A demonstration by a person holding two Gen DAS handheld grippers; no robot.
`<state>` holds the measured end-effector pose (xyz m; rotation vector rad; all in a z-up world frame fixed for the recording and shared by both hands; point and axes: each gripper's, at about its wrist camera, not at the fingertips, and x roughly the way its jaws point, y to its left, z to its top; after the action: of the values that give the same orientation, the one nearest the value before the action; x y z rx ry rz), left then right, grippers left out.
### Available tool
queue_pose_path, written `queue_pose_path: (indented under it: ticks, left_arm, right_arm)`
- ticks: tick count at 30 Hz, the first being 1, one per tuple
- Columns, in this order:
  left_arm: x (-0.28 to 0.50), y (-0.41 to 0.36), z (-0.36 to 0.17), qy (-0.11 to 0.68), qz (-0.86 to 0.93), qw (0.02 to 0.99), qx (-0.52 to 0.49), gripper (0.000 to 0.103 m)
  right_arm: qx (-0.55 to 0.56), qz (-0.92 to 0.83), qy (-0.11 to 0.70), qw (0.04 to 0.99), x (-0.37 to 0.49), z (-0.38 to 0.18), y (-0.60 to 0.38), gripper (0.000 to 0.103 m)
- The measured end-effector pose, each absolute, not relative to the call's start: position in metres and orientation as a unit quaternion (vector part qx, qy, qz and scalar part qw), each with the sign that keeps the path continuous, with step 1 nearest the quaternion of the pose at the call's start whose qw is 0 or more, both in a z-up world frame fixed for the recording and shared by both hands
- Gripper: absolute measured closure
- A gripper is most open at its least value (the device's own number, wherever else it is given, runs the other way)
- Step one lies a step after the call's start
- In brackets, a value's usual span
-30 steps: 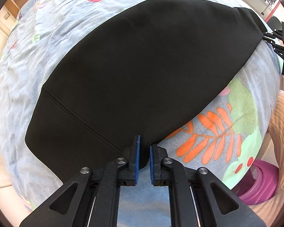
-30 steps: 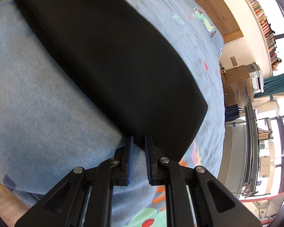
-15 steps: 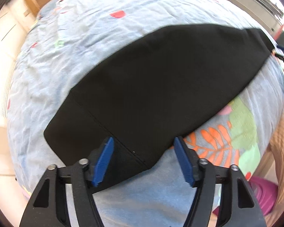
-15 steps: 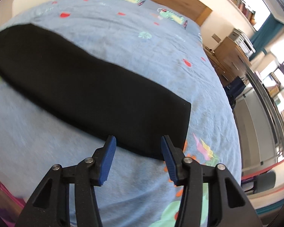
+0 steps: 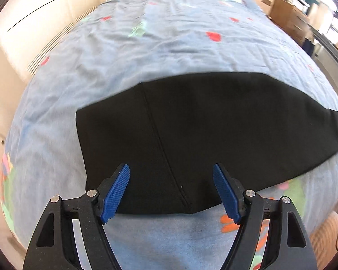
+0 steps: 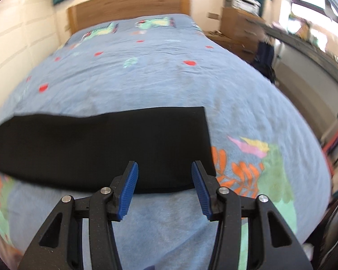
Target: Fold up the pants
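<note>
Lying flat on the bedspread (image 5: 169,45), the pants (image 5: 214,123) sit below the opening left tool (image 5: 171,175) and spread right tool (image 6: 164,171).

Bedroom: bed w/ blue print cover (image 6: 169,85), wood headboard (image 6: 128,6), dresser (image 6: 238,27) nearby.

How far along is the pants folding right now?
Done: the pants lie flat as one long black strip on the bed. In hand: nothing; the left tongs are opening, the right tongs are open, both clear of the cloth. Left: probably folding the strip shorter.
</note>
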<state>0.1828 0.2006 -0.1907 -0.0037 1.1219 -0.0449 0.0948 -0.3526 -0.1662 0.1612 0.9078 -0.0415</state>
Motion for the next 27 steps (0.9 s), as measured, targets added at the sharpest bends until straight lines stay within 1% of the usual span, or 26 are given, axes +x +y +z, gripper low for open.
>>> queue_pose_path:
  ticks: [5,12,14,15,18,24,27]
  left_arm:
    - [0.178,0.211,-0.201,0.543,0.007,0.839,-0.032,0.032]
    - [0.177,0.214,-0.204,0.554,0.010,0.832,-0.021,0.032]
    - [0.175,0.214,-0.205,0.555,0.010,0.831,-0.022,0.032]
    - [0.173,0.215,-0.205,0.555,0.010,0.832,-0.022,0.032]
    - [0.185,0.213,-0.210,0.555,0.010,0.832,-0.023,0.032]
    - [0.185,0.220,-0.212,0.556,0.021,0.830,-0.021,0.032]
    - [0.185,0.231,-0.218,0.562,0.019,0.827,-0.032,0.031]
  right_arm:
    - [0.120,-0.039,0.446,0.886,0.105,-0.178,-0.377,0.055]
    - [0.129,-0.039,0.468,0.873,0.127,-0.196,-0.388,0.057]
    - [0.126,-0.039,0.483,0.866,0.130,-0.203,-0.386,0.075]
    - [0.121,-0.043,0.485,0.865,0.129,-0.205,-0.386,0.103]
    - [0.130,-0.031,0.483,0.866,0.121,-0.205,-0.390,0.103]
    - [0.013,-0.035,0.502,0.864,0.122,-0.205,-0.368,0.103]
    - [-0.013,-0.045,0.524,0.850,0.131,-0.218,-0.362,0.103]
